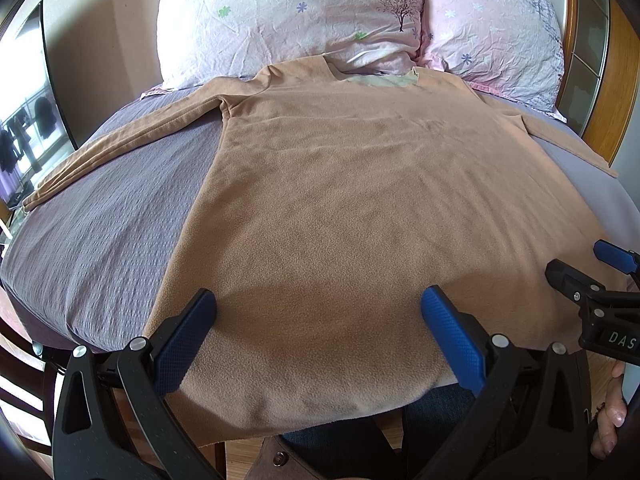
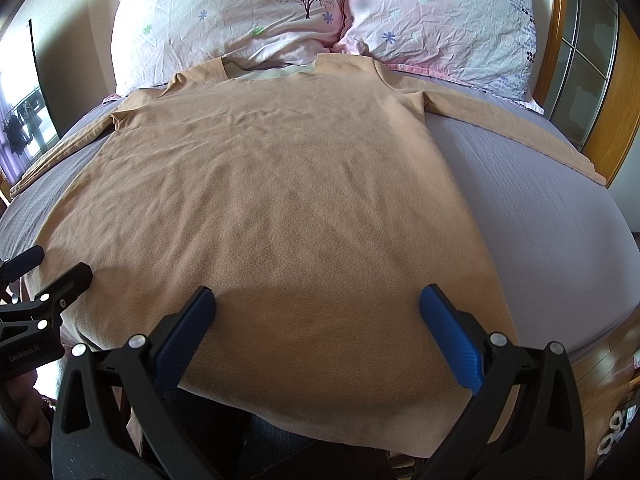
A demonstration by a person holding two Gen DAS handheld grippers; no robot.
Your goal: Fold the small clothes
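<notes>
A tan long-sleeved fleece shirt [image 1: 340, 200] lies flat and face down on the bed, collar toward the pillows, both sleeves spread out to the sides. It also fills the right wrist view [image 2: 272, 200]. Its bottom hem hangs over the near edge of the bed. My left gripper [image 1: 318, 304] is open and empty above the hem's left part. My right gripper [image 2: 318, 304] is open and empty above the hem's right part. The right gripper also shows in the left wrist view [image 1: 588, 268], and the left gripper in the right wrist view [image 2: 44, 268].
The bed has a grey-purple sheet [image 1: 100, 232]. Two pink floral pillows [image 1: 288, 12] lie at its head against a wooden headboard [image 1: 616, 80]. A window [image 1: 28, 128] is on the left. A wood floor [image 2: 604, 364] lies below the bed's right side.
</notes>
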